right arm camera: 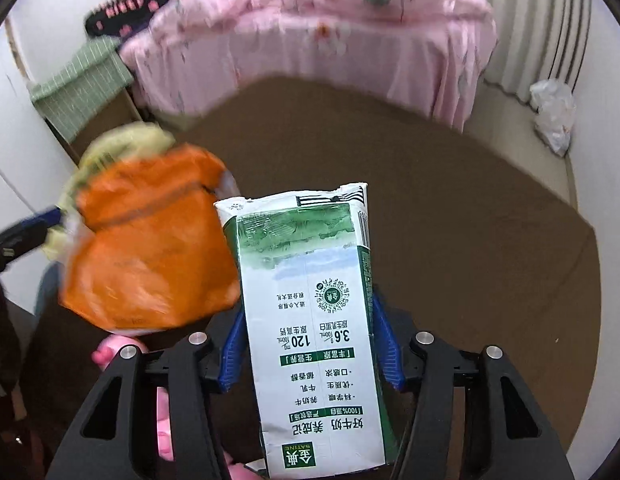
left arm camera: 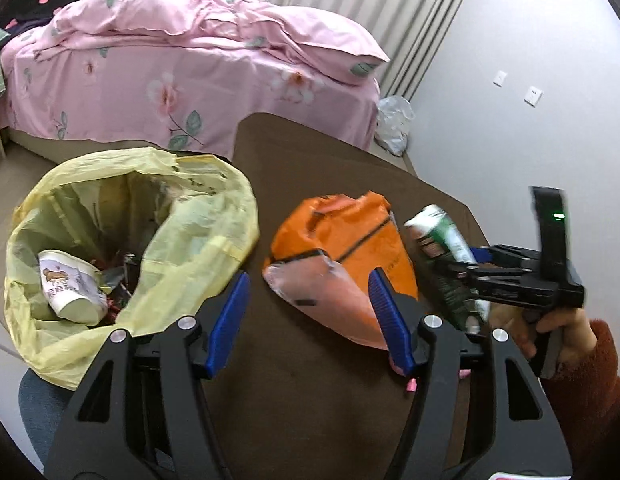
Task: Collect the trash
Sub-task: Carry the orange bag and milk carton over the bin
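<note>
My right gripper is shut on a green and white milk carton and holds it above the brown table. The carton and that gripper also show at the right of the left wrist view. My left gripper is open and empty over the table. An orange snack bag lies just ahead of its right finger; it also shows in the right wrist view. A yellow trash bag stands open at the left, holding a paper cup and other trash.
A bed with pink floral bedding stands behind the table. A white plastic bag lies on the floor by the wall. A green-covered cabinet is at the left. Small pink bits lie near the right gripper.
</note>
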`<action>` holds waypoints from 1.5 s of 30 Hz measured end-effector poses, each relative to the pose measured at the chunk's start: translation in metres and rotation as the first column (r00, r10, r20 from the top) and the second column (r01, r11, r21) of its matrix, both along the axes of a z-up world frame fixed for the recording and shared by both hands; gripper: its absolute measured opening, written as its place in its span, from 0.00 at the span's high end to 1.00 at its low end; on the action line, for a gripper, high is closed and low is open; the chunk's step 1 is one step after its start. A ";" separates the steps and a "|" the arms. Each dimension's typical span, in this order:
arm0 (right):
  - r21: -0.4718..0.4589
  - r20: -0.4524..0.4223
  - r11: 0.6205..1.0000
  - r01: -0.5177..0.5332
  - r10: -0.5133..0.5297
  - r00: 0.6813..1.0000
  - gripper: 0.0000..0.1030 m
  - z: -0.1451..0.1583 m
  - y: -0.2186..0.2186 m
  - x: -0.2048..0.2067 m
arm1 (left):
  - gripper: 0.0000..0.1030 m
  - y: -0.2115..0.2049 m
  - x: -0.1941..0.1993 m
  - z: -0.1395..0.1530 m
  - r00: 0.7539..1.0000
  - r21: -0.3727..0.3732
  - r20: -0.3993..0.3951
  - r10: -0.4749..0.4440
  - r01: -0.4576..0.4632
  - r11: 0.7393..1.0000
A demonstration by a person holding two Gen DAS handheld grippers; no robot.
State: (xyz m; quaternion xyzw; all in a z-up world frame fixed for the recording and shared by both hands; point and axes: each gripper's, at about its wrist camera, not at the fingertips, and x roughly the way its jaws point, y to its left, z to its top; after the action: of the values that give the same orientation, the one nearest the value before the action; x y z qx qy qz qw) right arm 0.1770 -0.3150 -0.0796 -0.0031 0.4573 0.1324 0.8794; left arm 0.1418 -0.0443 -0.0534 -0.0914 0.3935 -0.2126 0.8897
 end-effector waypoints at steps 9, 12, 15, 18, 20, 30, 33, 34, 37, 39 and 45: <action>0.013 0.219 0.999 0.034 -0.036 0.975 0.50 0.045 -0.005 -0.052 | 0.43 -0.025 0.021 -0.008 0.998 0.064 -0.056 0.034 -0.030 0.997; 0.058 0.247 0.997 0.051 -0.064 0.967 0.50 0.051 -0.016 -0.064 | 0.43 -0.027 0.028 -0.019 0.987 0.052 -0.135 0.093 -0.086 0.995; 0.087 0.257 0.995 0.055 -0.075 0.964 0.50 0.056 -0.019 -0.074 | 0.62 -0.031 0.027 -0.028 0.981 0.033 -0.171 0.090 -0.086 0.996; 0.095 0.284 0.994 0.052 -0.077 0.956 0.50 0.065 -0.020 -0.084 | 0.85 -0.033 0.020 -0.018 0.989 0.039 -0.129 0.076 -0.072 0.997; 0.106 0.303 0.993 0.047 -0.077 0.950 0.50 0.072 -0.018 -0.089 | 0.88 -0.032 0.012 -0.001 0.995 0.044 -0.067 0.072 -0.069 0.997; 0.091 0.395 0.995 -0.031 -0.007 0.919 0.50 0.112 0.022 -0.106 | 0.88 0.007 -0.030 0.067 0.978 0.075 0.166 0.124 -0.138 0.988; 0.075 0.419 0.995 -0.067 0.030 0.907 0.50 0.124 0.042 -0.106 | 0.88 0.028 -0.035 0.073 0.969 0.071 0.188 0.157 -0.173 0.982; 0.071 0.424 0.995 -0.075 0.038 0.905 0.50 0.126 0.046 -0.106 | 0.88 0.034 -0.035 0.074 0.967 0.069 0.192 0.169 -0.185 0.980; 0.065 0.442 0.992 -0.106 0.067 0.895 0.50 0.136 0.067 -0.103 | 0.88 0.066 -0.034 0.076 0.949 0.069 0.208 0.235 -0.254 0.965; 0.064 0.451 0.990 -0.126 0.084 0.889 0.50 0.141 0.079 -0.099 | 0.88 0.093 -0.027 0.077 0.924 0.086 0.224 0.309 -0.334 0.939; 0.062 0.464 0.980 -0.191 0.141 0.874 0.50 0.146 0.123 -0.072 | 0.88 0.151 0.000 0.059 0.811 0.233 0.305 0.499 -0.571 0.787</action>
State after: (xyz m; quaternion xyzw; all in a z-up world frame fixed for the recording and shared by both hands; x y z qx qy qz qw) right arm 0.1052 -0.1925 0.0668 -0.0269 0.2277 0.2269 0.9465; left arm 0.1415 0.1066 0.0058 -0.0323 0.2755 0.1064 0.9548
